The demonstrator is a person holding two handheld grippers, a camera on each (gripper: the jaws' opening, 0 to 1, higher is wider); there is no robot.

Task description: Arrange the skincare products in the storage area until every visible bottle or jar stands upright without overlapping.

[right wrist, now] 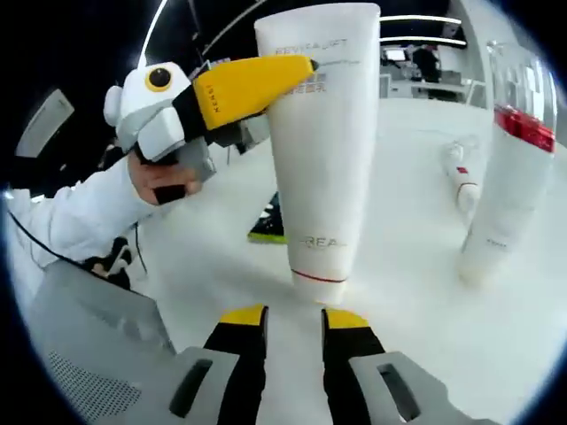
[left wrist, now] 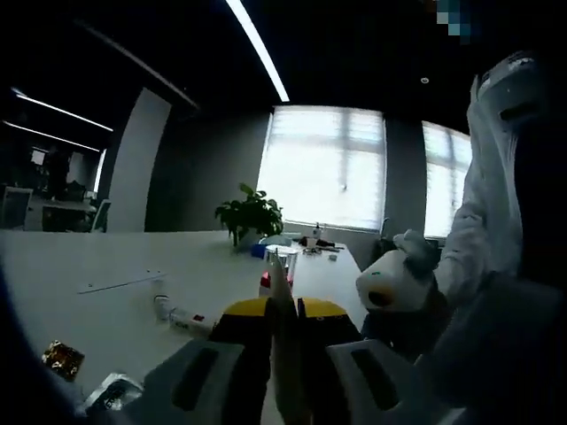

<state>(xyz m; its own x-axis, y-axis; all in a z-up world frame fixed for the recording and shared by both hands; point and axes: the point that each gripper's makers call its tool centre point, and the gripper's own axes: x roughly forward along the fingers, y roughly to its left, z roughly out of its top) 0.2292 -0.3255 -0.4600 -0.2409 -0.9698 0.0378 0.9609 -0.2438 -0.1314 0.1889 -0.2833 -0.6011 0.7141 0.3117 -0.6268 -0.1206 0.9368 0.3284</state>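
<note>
Left gripper view looks along a white table (left wrist: 106, 266): at lower left a crinkled foil wrapper (left wrist: 62, 359), then a small tube (left wrist: 182, 317) lying flat, then the left gripper (left wrist: 283, 305) with its yellow-tipped jaws pressed close together, nothing visibly between them. Past the tips stand a red-capped bottle (left wrist: 265, 283) and a potted plant (left wrist: 250, 215). At right a person in a white sleeve (left wrist: 483, 221) holds the right gripper (left wrist: 390, 283).

Right gripper view, from the left: the left gripper (right wrist: 312, 64) comes in held by a hand (right wrist: 159, 181), its yellow jaw tip touching the upper side of a tall white tube (right wrist: 323, 150) — the tube stands upright on its cap, just ahead of the right gripper (right wrist: 294, 323), whose 2 jaws stand narrowly apart and hold nothing. Further right a small tube (right wrist: 462, 177) lies on the table, and a clear bottle with a red band (right wrist: 512, 168) stands upright, apart from the tall tube.
</note>
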